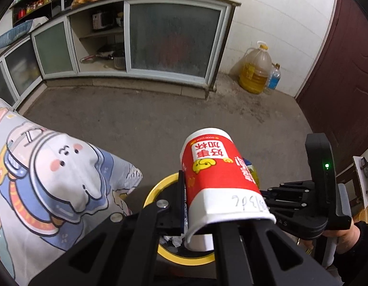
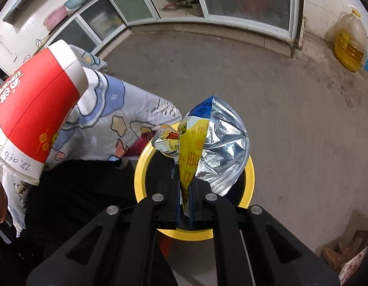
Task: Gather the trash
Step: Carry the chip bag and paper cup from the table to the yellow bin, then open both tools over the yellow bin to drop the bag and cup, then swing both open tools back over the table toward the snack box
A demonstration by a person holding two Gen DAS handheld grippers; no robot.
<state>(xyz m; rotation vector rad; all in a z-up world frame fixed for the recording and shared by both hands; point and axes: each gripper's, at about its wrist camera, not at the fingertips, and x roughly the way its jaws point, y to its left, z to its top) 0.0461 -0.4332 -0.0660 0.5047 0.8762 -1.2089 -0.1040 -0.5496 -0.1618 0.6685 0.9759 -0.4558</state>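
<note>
My left gripper [image 1: 219,205] is shut on a red and white paper cup [image 1: 215,171], held on its side above a yellow-rimmed trash bin [image 1: 155,190]; the cup also shows in the right wrist view [image 2: 36,116]. Crumpled paper lies in the bin. My right gripper [image 2: 186,195] is shut on a yellow, blue and silver snack bag [image 2: 207,143], held upright over the same bin [image 2: 142,166]. The right gripper's body shows at the right of the left wrist view [image 1: 322,190].
A cartoon-print cloth [image 1: 41,178] covers a surface left of the bin. Kitchen cabinets [image 1: 136,40] line the far wall. A large oil jug [image 1: 255,69] and a small bottle [image 1: 274,76] stand by a dark red door [image 1: 346,71]. The floor is bare concrete.
</note>
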